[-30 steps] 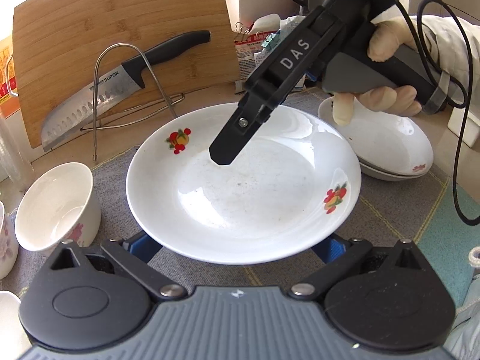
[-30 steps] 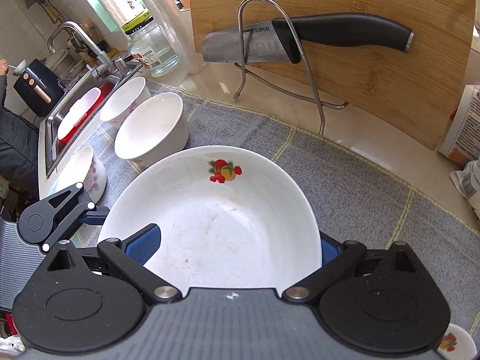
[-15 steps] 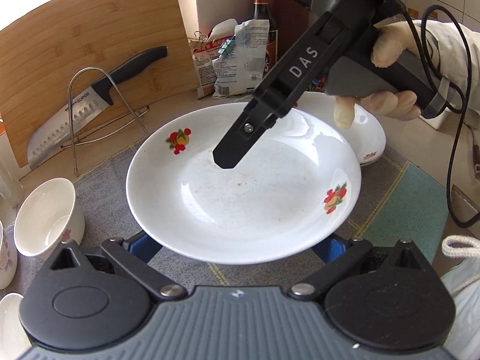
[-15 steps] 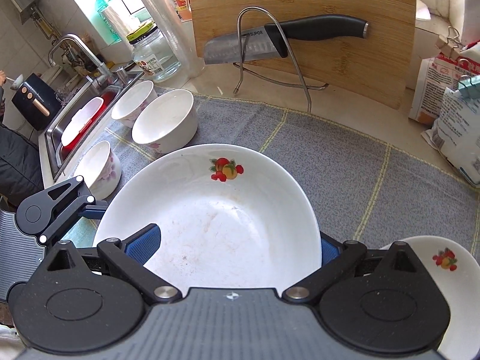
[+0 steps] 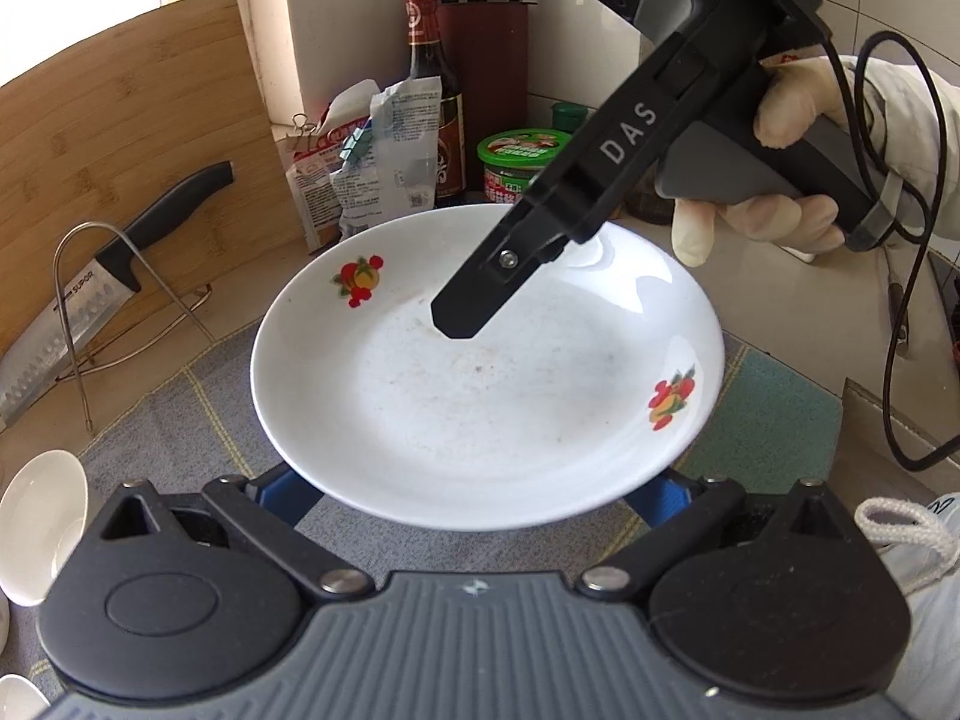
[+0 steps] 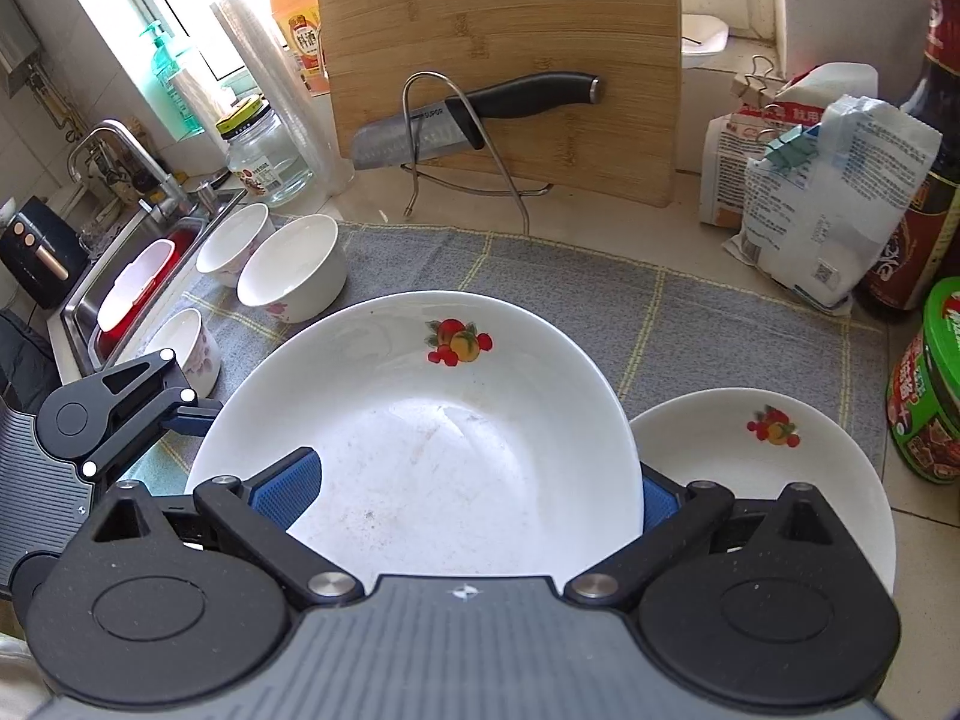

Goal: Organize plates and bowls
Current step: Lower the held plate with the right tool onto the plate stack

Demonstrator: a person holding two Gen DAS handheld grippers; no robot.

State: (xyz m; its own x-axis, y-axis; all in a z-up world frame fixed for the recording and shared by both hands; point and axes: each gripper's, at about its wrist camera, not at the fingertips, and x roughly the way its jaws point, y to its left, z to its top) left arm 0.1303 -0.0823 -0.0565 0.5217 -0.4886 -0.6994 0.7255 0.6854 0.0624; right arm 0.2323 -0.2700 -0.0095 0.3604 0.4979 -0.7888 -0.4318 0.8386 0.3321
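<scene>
White plate (image 5: 480, 396) with fruit prints, lifted clear of a grey cloth (image 6: 690, 324) on the surface. Pinched at its rim by the right gripper (image 5: 463, 317), which reaches in from 1 o'clock in the left wrist view with one finger lying on the plate's upper face; jaws closed on the rim, second finger hidden beneath. Steered by a gloved hand (image 5: 780, 180) at 2 o'clock. Left gripper (image 5: 471, 495) at 6 o'clock of the same view, jaws spread wide, blue pads (image 5: 288, 495) tucked under the near rim; cannot tell whether touching. In the right wrist view, a second plate (image 6: 750, 468) of the same pattern resting on the cloth at 4 o'clock, just beside the held one. White bowls (image 6: 294, 276) clustered at 10 o'clock. At 12 o'clock, a knife (image 6: 474, 111) on a wire rack before an upright cutting board (image 6: 498, 12).
</scene>
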